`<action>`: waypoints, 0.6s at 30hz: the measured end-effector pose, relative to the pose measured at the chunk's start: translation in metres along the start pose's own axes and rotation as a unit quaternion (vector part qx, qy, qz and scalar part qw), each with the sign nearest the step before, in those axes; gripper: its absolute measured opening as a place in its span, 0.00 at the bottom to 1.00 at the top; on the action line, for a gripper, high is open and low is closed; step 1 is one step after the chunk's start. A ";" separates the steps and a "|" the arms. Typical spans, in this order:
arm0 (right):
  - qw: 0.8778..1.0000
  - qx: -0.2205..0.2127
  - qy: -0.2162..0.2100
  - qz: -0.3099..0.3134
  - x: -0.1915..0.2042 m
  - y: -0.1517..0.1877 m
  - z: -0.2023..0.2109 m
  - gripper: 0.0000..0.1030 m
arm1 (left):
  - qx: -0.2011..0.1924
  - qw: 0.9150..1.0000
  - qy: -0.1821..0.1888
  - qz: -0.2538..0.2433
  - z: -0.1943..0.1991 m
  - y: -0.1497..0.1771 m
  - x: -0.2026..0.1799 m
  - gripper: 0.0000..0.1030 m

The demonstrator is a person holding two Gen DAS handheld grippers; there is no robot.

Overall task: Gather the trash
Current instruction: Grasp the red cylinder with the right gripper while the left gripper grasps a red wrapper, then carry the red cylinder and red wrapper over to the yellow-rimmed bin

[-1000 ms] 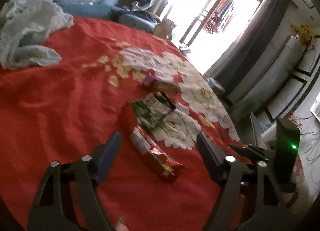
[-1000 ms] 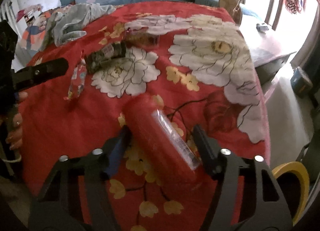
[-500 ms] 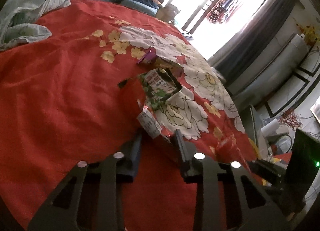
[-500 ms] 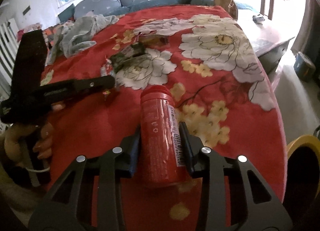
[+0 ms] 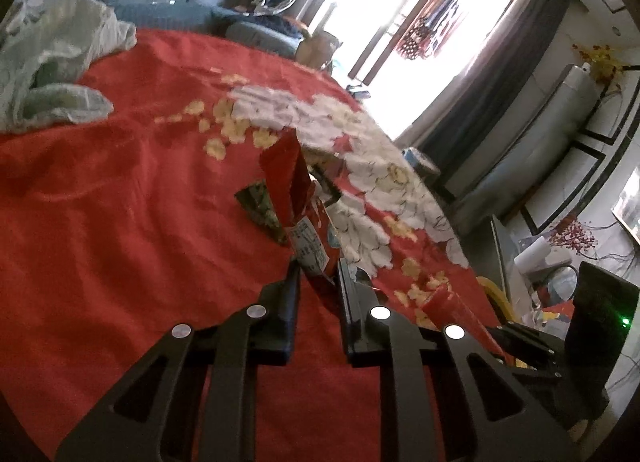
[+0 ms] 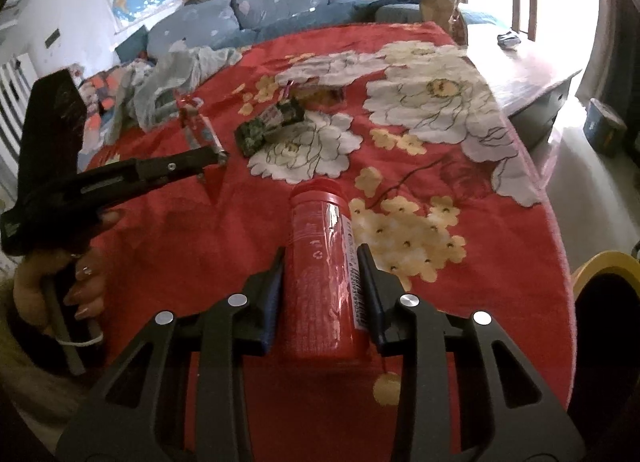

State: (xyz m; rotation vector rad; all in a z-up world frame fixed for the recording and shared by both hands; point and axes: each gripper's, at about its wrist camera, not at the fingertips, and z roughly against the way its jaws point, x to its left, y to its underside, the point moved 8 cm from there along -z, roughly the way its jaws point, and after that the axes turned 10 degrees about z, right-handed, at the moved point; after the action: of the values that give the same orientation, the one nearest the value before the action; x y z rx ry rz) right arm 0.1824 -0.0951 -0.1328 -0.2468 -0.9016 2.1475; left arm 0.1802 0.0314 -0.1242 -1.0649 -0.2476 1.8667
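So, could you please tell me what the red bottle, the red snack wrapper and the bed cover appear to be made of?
Red bottle: likely plastic, wrapped in a glossy printed film label that catches highlights; the barcode strip shows.
Red snack wrapper: thin plastic or foil film, creased and shiny, standing up crumpled.
Bed cover: woven or plush fabric, matte, soft folds, printed flowers.

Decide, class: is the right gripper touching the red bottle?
Touching. The right wrist view shows both fingers pressed against the sides of the red bottle held in the right gripper.

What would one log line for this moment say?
left claw: closing on crinkled red snack wrapper | right claw: gripping red plastic bottle | green wrapper: on bedspread
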 end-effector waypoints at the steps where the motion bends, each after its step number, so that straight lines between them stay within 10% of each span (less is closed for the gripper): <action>1: 1.000 -0.003 0.000 -0.004 -0.002 -0.001 0.003 0.27 | -0.002 1.000 0.003 0.000 0.003 -0.001 -0.002 0.16; 18: 0.997 -0.044 0.030 -0.053 -0.042 -0.007 0.041 0.26 | -0.021 0.997 0.046 -0.052 0.027 0.001 -0.050 0.16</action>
State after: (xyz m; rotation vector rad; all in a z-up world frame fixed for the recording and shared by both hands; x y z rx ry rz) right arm 0.1967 -0.1437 -0.1031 -0.3000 -0.9552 1.9957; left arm 0.1682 -0.0025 -0.0797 -1.1418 -0.2853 1.7227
